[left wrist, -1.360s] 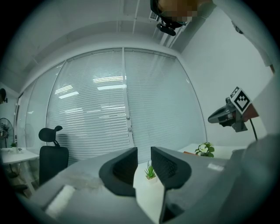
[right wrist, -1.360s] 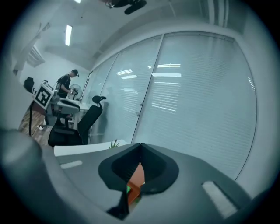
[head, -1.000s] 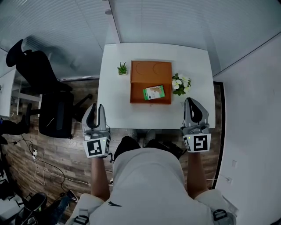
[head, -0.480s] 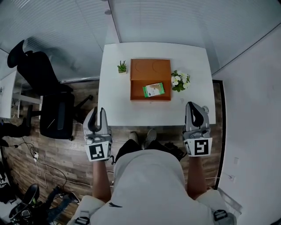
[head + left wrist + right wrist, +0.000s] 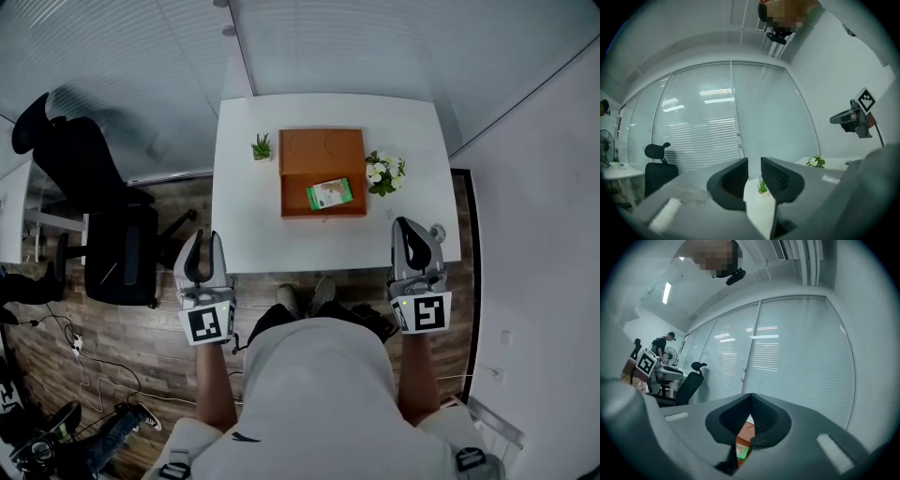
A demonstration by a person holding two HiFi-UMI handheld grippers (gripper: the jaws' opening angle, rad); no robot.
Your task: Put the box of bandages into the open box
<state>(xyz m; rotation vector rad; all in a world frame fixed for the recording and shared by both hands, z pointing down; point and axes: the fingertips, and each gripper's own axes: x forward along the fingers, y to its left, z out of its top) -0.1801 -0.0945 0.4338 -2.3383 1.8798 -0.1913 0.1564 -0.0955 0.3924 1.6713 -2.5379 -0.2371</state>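
Note:
The orange open box (image 5: 322,155) lies in the middle of the white table (image 5: 244,225). The green-and-white box of bandages (image 5: 329,193) rests inside it, at its near right. My left gripper (image 5: 204,242) hangs off the table's near left corner, open with a narrow gap and nothing in it; in the left gripper view (image 5: 754,174) the jaws stand slightly apart. My right gripper (image 5: 411,227) is over the near right corner, shut and empty. Below its closed jaws (image 5: 751,397), the right gripper view shows the orange box (image 5: 744,436) and the bandage box (image 5: 742,452).
A small green potted plant (image 5: 262,145) stands left of the orange box, and white flowers (image 5: 385,174) stand to its right. A black office chair (image 5: 103,202) sits left of the table on the wood floor. A glass wall with blinds runs behind the table.
Both grippers have drawn back a little toward the person, away from the table. The bandage box stays inside the orange box.

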